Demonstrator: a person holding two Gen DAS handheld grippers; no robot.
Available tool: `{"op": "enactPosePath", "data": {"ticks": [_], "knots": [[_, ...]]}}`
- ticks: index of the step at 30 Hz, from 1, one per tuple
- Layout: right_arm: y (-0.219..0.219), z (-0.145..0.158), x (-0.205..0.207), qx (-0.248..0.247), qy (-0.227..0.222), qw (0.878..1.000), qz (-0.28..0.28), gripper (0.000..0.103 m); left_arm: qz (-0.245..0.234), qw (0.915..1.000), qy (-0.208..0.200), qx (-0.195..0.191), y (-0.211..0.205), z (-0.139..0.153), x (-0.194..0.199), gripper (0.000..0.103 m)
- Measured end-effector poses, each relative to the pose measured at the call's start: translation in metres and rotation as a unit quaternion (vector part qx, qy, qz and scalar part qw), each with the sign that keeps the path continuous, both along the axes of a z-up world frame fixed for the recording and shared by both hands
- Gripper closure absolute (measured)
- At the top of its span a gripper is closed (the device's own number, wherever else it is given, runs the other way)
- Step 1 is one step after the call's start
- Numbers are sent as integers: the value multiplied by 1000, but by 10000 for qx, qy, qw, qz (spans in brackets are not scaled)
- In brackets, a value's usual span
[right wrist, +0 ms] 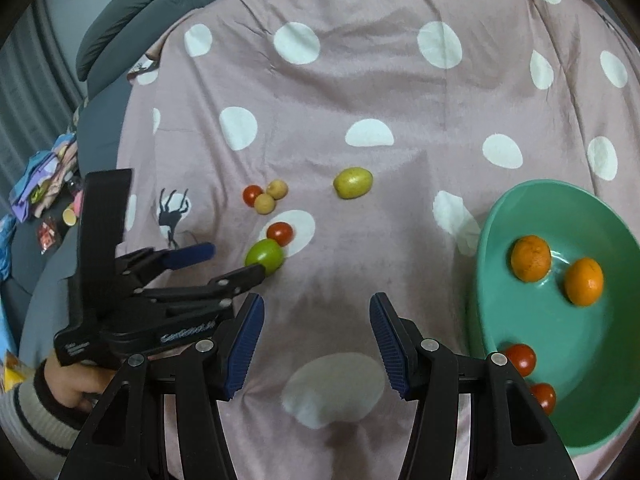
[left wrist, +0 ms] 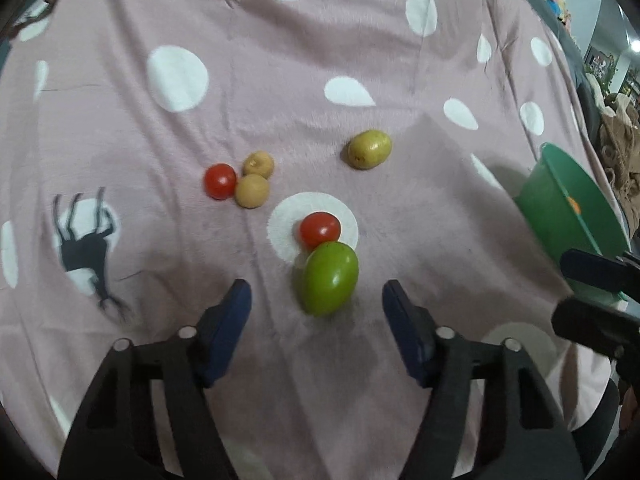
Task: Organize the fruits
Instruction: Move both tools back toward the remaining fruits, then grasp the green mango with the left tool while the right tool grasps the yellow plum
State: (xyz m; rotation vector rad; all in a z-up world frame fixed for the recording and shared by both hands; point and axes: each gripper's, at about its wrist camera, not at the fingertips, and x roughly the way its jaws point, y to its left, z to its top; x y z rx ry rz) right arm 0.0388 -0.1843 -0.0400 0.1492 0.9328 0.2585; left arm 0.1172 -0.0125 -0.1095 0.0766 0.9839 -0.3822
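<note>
A green fruit (left wrist: pixel 330 278) lies on the pink dotted blanket, touching a red tomato (left wrist: pixel 320 229) behind it. My left gripper (left wrist: pixel 316 300) is open, its jaws either side of the green fruit's near end and apart from it. A second tomato (left wrist: pixel 220 181) and two small tan fruits (left wrist: pixel 252 191) sit to the left, a yellow-green fruit (left wrist: pixel 369 149) further back. My right gripper (right wrist: pixel 316 312) is open and empty over bare blanket, left of the green bowl (right wrist: pixel 500 312) holding two oranges (right wrist: pixel 531 258) and two tomatoes (right wrist: pixel 520 359). The left gripper (right wrist: pixel 236 262) shows by the green fruit (right wrist: pixel 265 255).
The blanket (right wrist: pixel 360 92) covers a bed with grey pillows (right wrist: pixel 120 12) at the far left. Clutter (right wrist: pixel 40 184) lies off the left edge. The bowl (left wrist: pixel 568 216) stands at the right in the left wrist view.
</note>
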Motion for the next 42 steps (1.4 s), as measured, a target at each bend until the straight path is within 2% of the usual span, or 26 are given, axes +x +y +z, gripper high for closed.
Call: {"op": "enactPosePath", "data": {"ticks": [2,7,12,19,24,28,38,42], "knots": [[-1,-3,5,10,30,10000,-6,47,-48,9999,46,94,-4,-5,6,39],[-3,-10,18,72,83,9999,-27,47,-112,9995,293,71,-7,-16,18,70],[3,-16,30,47,138,9999,41,47,18,9995,207,-235,5,-14,20,70],[15,-24,57,63,221,9997,70,47,441,9971,-118,-614,40,10,22,70],[19,-30,95,98,274,9994,-193,47,572,9960,-156,-674,56,15,24,70],[23,-42,126,-186,337,9982,-467,47,554,9961,-121,-675,59,14,20,70],[43,-59,171,-867,318,9946,-465,47,517,9964,-18,-679,49,9,37,70],[44,-65,182,-979,379,9934,-453,47,504,9965,0,-669,46,8,42,70]]}}
